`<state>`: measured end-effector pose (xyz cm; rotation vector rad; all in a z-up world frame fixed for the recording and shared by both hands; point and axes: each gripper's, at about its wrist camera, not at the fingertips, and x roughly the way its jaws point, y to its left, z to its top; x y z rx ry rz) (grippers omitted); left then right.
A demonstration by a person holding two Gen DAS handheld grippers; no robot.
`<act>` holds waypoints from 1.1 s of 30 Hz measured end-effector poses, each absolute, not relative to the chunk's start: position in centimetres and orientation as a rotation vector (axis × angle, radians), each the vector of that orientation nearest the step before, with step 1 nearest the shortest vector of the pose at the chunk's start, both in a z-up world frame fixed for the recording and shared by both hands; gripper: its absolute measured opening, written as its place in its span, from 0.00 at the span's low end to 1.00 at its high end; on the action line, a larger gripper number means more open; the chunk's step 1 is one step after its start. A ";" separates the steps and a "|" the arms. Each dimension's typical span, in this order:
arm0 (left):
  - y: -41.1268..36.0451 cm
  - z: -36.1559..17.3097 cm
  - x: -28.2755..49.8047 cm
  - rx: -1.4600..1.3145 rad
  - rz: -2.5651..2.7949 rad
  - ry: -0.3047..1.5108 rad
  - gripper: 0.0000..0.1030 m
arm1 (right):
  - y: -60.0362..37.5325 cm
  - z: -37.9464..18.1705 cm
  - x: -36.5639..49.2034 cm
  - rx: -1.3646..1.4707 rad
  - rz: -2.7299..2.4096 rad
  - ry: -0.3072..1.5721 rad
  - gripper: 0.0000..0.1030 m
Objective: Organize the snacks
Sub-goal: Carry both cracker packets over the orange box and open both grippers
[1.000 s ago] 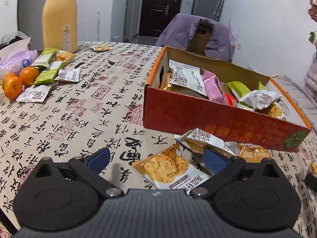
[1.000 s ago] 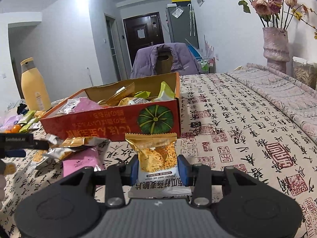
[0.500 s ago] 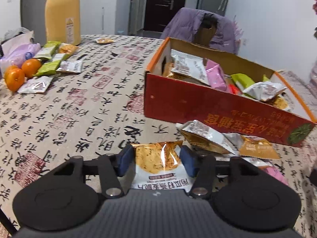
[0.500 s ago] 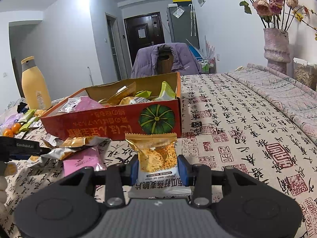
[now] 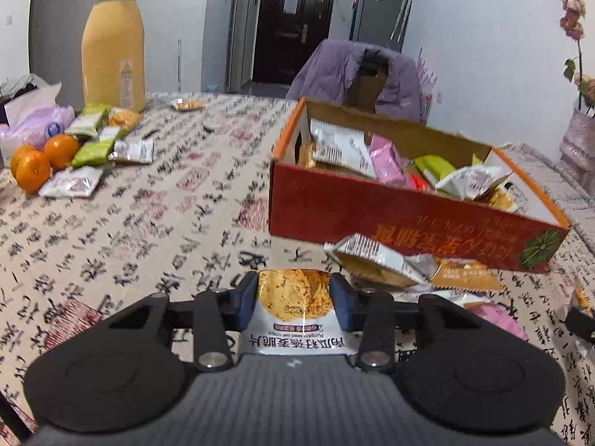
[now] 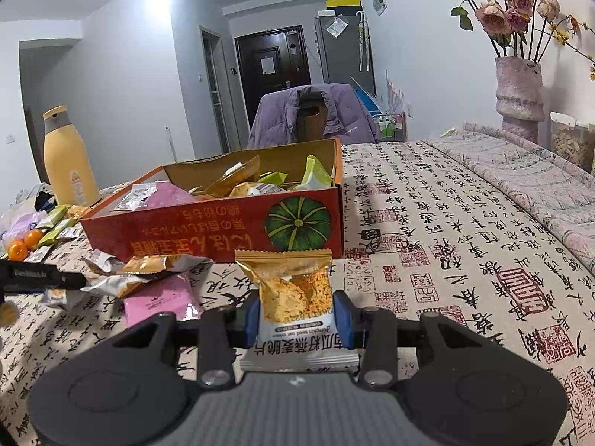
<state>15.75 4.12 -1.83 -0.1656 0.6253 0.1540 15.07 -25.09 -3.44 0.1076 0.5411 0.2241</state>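
Both grippers are loaded. The left gripper (image 5: 293, 299) has its blue pads (image 5: 243, 303) clamped on either side of a pumpkin-seed oat crisp packet (image 5: 295, 310), jaws drawn in tight against the wrapper, printed end toward the camera. The right gripper (image 6: 297, 317) pinches a second packet of the same crisps (image 6: 292, 290), its gold crimped top standing upright above the fingers, jaws narrowed just to the packet's width.

Ahead of both sits the red snack box (image 5: 372, 215) with the green pumpkin print, open-topped and already filled with mixed packets: silver, pink, green, gold. Loose packets lie on the calligraphy tablecloth (image 5: 148, 230) just in front of the box's near wall: a silver-and-gold one (image 5: 372, 260), an orange-gold one (image 5: 465, 277) and a pink one (image 6: 160, 303).

Far left on the table, well apart from the box, are two mandarins (image 5: 41, 158), a few green and silver bars (image 5: 100, 145) and a tall yellow bottle (image 5: 113, 44). A vase of dried roses (image 6: 518, 93) stands at the right edge.
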 end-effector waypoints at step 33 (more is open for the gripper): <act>1.1 3.1 17.5 -0.111 0.024 0.438 0.41 | -22.3 0.6 17.7 0.063 0.284 0.420 0.38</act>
